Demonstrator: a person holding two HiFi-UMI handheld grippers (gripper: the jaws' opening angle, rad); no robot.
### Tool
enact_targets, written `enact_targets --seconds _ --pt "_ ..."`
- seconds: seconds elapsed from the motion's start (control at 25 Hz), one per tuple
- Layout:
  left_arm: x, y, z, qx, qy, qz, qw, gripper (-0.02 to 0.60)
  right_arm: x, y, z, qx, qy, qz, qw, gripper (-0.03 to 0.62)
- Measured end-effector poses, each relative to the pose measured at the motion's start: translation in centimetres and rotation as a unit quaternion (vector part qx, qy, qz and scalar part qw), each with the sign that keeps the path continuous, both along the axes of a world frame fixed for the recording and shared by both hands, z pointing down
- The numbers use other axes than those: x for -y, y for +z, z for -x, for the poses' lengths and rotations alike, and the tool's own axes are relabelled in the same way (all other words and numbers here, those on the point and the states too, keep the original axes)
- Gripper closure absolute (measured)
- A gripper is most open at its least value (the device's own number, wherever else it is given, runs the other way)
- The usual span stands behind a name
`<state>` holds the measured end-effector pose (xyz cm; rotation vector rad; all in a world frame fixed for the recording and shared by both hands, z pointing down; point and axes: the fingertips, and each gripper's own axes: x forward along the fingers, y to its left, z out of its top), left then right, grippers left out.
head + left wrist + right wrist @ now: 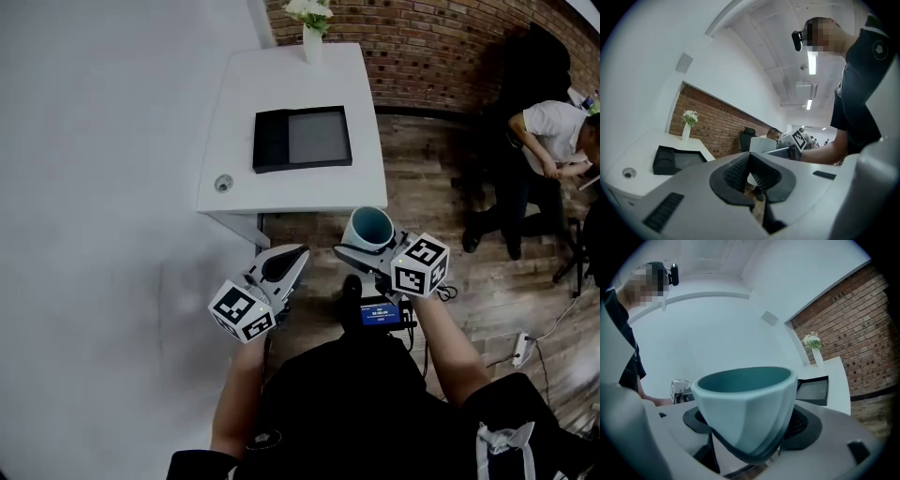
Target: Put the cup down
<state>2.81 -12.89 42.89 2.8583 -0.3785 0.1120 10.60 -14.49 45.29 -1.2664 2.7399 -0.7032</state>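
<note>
A pale blue-green cup with a dark teal inside is held upright in my right gripper, in the air just short of the white table's near edge. In the right gripper view the cup fills the middle, with the dark pads pressed on both its sides. My left gripper hangs level with it on the left; its jaws stand shut with nothing between them. Both grippers are over the wooden floor, in front of the table.
On the table lie a black tray, a white vase of flowers at the far end and a small round grommet near the front left corner. A brick wall stands behind. A person bends over at the right.
</note>
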Motion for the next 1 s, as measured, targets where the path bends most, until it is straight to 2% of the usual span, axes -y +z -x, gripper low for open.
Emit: enact_targets --seconds 0.28,0.48,0.72,1.0 --pt "8.3 -1.6 -5.4 0.002 -0.018 -0.01 0.9998 0.574 7.6 -1.2 -4.7 0.008 -0.02 -0.014 1.0 0.197" --pt "10.9 -2.1 -8.5 0.009 -0.015 -0.02 0.9996 0.574 10.4 -1.1 -6.9 0.007 -0.036 -0.012 0.999 0.197" --pt "14.0 -0.8 -7.8 0.011 -0.028 -0.003 0.9996 0.574 13.3 -0.6 -6.4 -0.001 -0.05 -0.011 0.999 0.197" --pt "16.3 0.1 -6.7 0.005 -0.013 0.009 0.9999 0.574 15.1 -0.1 -5.3 -0.005 -0.036 -0.005 0.999 0.197"
